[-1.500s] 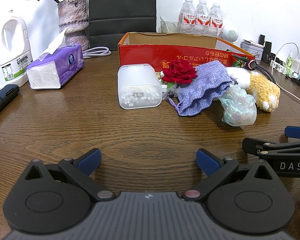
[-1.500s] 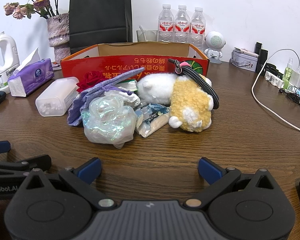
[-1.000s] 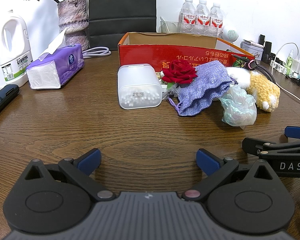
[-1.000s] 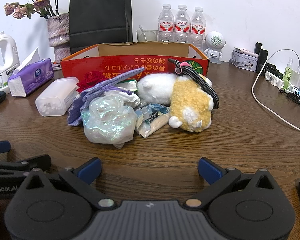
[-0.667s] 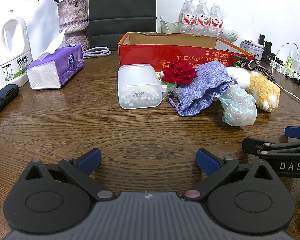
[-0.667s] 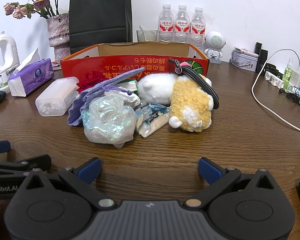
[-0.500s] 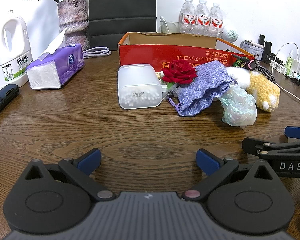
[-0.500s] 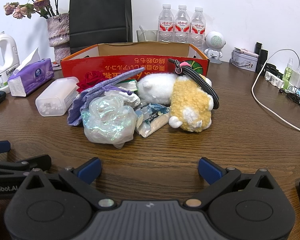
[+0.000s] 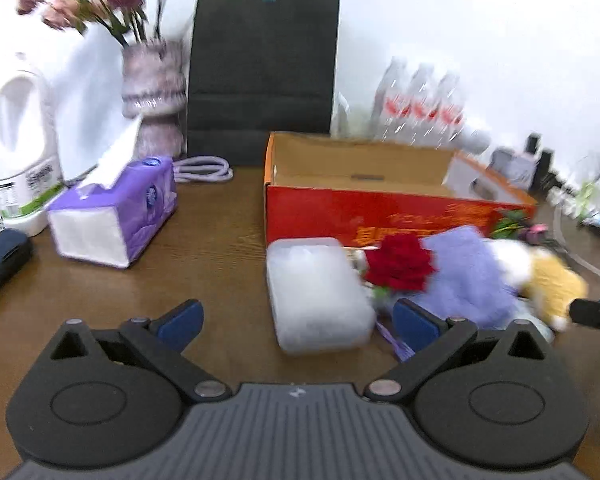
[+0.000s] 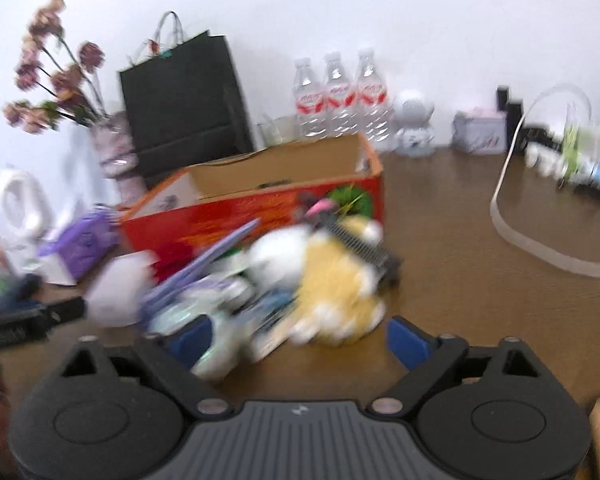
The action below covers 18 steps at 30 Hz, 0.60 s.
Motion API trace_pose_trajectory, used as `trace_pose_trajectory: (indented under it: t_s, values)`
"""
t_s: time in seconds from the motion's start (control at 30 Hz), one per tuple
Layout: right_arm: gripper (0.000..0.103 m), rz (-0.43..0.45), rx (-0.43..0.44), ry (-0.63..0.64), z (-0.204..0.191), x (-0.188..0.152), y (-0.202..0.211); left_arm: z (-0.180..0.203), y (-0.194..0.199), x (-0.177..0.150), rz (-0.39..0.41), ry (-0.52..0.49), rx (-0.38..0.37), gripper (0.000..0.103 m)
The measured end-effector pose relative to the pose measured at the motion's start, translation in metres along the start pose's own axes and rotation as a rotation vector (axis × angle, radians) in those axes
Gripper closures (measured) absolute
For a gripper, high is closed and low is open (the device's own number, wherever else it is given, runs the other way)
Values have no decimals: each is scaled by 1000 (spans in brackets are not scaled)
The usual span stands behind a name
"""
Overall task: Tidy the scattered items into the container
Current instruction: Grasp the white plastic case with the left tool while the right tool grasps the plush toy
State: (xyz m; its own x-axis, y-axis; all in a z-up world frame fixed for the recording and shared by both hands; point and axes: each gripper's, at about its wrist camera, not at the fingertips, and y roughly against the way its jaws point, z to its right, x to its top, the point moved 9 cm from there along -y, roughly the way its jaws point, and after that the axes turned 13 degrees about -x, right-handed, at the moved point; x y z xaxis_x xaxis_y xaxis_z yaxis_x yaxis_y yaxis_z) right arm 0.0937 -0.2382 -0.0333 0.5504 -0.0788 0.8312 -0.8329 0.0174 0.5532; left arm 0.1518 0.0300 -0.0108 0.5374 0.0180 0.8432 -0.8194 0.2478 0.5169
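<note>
An open red cardboard box (image 9: 380,210) stands on the wooden table; it also shows in the right wrist view (image 10: 260,208). In front of it lie a frosted cotton-swab box (image 9: 316,296), a red rose (image 9: 402,262), a purple knit pouch (image 9: 464,276), a yellow-and-white plush toy (image 10: 336,280), an iridescent bag (image 10: 216,336) and a small packet (image 10: 272,328). My left gripper (image 9: 298,322) is open, its jaws either side of the swab box's near end. My right gripper (image 10: 298,338) is open, close to the plush toy and packet. Both views are blurred.
A purple tissue box (image 9: 112,220), a white jug (image 9: 20,160), a flower vase (image 9: 154,92) and a black paper bag (image 9: 264,72) stand at the left and back. Water bottles (image 10: 336,96), a white figurine (image 10: 414,124) and a white cable (image 10: 540,240) lie to the right.
Both grippers have lifted and moved forward toward the pile. The left now reaches the swab box; the right is close over the plush toy and bag. The items have not moved.
</note>
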Motion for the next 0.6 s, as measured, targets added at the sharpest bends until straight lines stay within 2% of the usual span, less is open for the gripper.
trace_pose_trajectory:
  t_s: [0.03,0.07,0.1,0.27,0.33,0.37,0.43,0.6]
  values:
    - [39,10,-20,15,0,5,-8,-2,-10,4,-10,-3,6,5]
    - [44,17,-19,21,-1,9,-14,-4,-19,6,-27,-6,9,6]
    - [42,19,-21,24,-2,13,-21,-5,-25,6,-42,-6,9,10]
    - [44,-37,-38,43,-5,11,-51,-7,-40,-5,-95,31,-15,13]
    - [56,-54,-43,27,-2,9,-58,-8,-42,-7,-94,48,-37,36]
    - [57,-56,-41,22,-1,8,-60,-10,-40,-7,-90,61,-40,36]
    - [60,-62,15,-49,5,12,-57,-13,-35,-5,-75,78,-41,36]
    - [61,-149,250,-395,39,25,-46,-8,-5,5,-5,71,-36,37]
